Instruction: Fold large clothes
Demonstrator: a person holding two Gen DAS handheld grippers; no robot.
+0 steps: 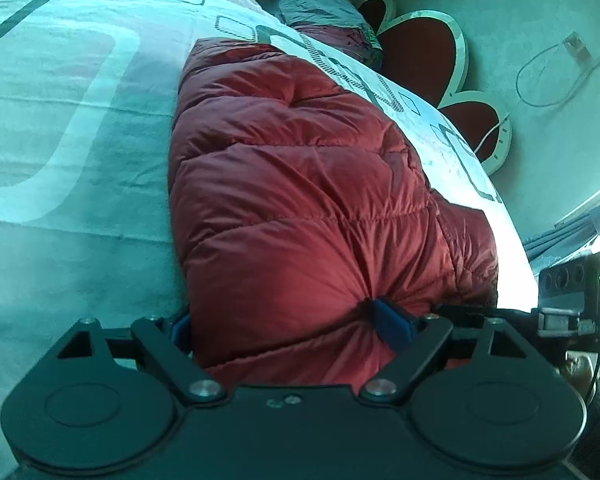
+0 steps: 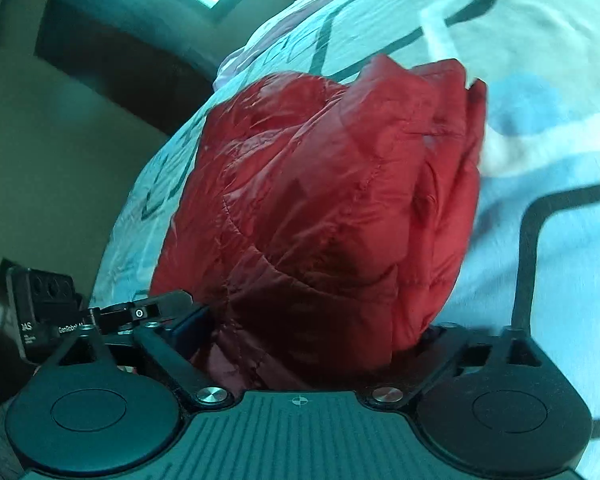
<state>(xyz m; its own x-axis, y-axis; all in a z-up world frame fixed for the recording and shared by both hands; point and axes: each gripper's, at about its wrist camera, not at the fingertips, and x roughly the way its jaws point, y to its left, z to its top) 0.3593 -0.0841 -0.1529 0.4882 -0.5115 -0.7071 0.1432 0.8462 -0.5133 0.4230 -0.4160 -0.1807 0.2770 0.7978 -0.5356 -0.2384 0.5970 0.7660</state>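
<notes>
A red quilted down jacket [image 1: 300, 184] lies bunched on a bed with a pale patterned cover [image 1: 60, 120]. My left gripper [image 1: 288, 328] is shut on the jacket's near edge; its blue pads [image 1: 392, 324] press into the puffy fabric. In the right wrist view the same jacket [image 2: 332, 208] fills the middle, folded over itself. My right gripper [image 2: 308, 340] is shut on the jacket's near edge, and the fabric hides its right fingertip. The two grippers sit close side by side; the right gripper's body shows in the left wrist view [image 1: 576, 304].
A pillow [image 1: 324, 8] lies at the head of the bed beside a red and white flower-shaped headboard [image 1: 420, 48]. A white cable [image 1: 548, 76] hangs on the wall. The bed edge and a dark piece of furniture [image 2: 112, 60] lie to the left in the right wrist view.
</notes>
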